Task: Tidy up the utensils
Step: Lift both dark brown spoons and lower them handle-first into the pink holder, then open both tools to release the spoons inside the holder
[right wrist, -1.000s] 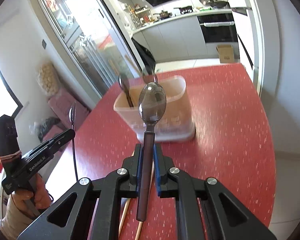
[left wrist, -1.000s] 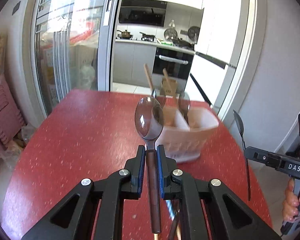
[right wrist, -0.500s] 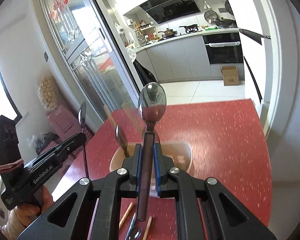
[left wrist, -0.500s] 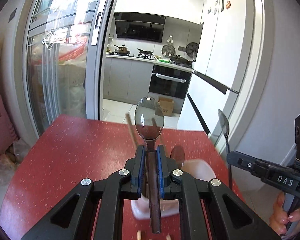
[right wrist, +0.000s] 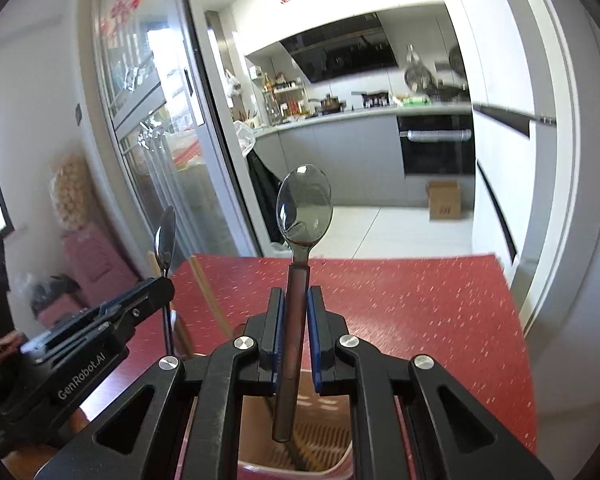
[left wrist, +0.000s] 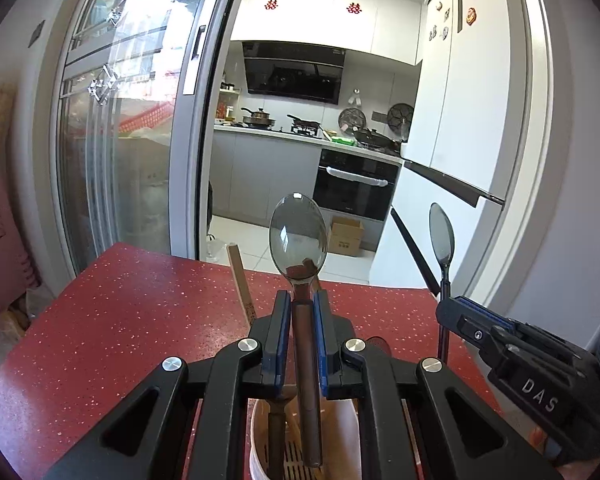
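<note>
1. While the left wrist view looks along the left gripper [left wrist: 300, 312], its blue pads stand narrow and clamp the brown handle of a spoon [left wrist: 298, 236], bowl up and shaft near upright.
2. Directly beneath that handle's lower end sits the pale utensil holder [left wrist: 256, 440], on the near part of the red table [left wrist: 112, 320]; other handles already stand inside it, and a wooden stick [left wrist: 240, 280] rises from it to the left of the fingers.
3. At the right of this view, the right gripper [left wrist: 446, 312] carries a second spoon [left wrist: 442, 236] upright, over the table's right edge.
4. In the right wrist view, the right gripper's pads pinch the dark handle of its spoon [right wrist: 304, 204], bowl up and the shaft a little tilted.
5. Below it, the holder's slotted floor [right wrist: 320, 444] shows, with the handle tip hanging over the opening rather than inside.
6. To the left in this view, the left gripper [right wrist: 164, 284] carries its spoon [right wrist: 165, 240] above the table's left edge.
7. Judged from this, the step in hand is delivery: both spoons are poised above the holder, not yet dropped in.
8. Next, each handle likely needs lowering into a free compartment, clear of the standing handles, before the pads part.
</note>
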`<state>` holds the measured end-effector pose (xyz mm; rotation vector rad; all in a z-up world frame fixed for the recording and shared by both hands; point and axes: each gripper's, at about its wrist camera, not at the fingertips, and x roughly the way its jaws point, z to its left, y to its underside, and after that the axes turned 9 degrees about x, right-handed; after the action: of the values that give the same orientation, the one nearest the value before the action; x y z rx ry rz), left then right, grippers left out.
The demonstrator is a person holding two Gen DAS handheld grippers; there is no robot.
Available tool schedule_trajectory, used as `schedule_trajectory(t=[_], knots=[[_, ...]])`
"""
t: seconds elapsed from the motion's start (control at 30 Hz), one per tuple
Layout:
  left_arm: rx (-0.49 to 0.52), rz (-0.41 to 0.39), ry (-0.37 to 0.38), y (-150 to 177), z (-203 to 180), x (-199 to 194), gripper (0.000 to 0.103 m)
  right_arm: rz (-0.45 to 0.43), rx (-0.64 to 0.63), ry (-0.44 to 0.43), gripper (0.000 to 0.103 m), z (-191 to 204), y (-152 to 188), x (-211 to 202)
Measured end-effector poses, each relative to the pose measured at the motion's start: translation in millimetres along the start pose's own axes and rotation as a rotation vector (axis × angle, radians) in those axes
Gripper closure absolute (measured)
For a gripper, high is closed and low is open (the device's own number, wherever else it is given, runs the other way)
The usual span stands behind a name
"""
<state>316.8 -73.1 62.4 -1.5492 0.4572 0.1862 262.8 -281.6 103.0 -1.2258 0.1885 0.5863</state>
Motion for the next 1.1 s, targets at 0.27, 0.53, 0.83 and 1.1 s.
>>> schedule_trajectory(t=[0.27,0.53,0.83,1.1], knots=[[0.048,-0.051,-0.05,24.7,-8.7,-5.3,0.062,-0.103,-0.148,0.076,0.091,11.8,32.9,6.4],[0.103,-0.035,-0.078,40.6,-17.7,-8.0,0.062,-0.101,-0.2,0.078,0.091,14.0,57.7,4.5],[0.12,0.016,-0.083,49.8,-15.9,-10.9,0.062,-0.074,-0.221,0.07,0.09,12.1,67.1,-1.2],[0.096,0.009,-0.101,45.6,-10.8,-35.5,0.061,-0.029,-0.188,0.06,0.071,11.1,63.2,-7.0]])
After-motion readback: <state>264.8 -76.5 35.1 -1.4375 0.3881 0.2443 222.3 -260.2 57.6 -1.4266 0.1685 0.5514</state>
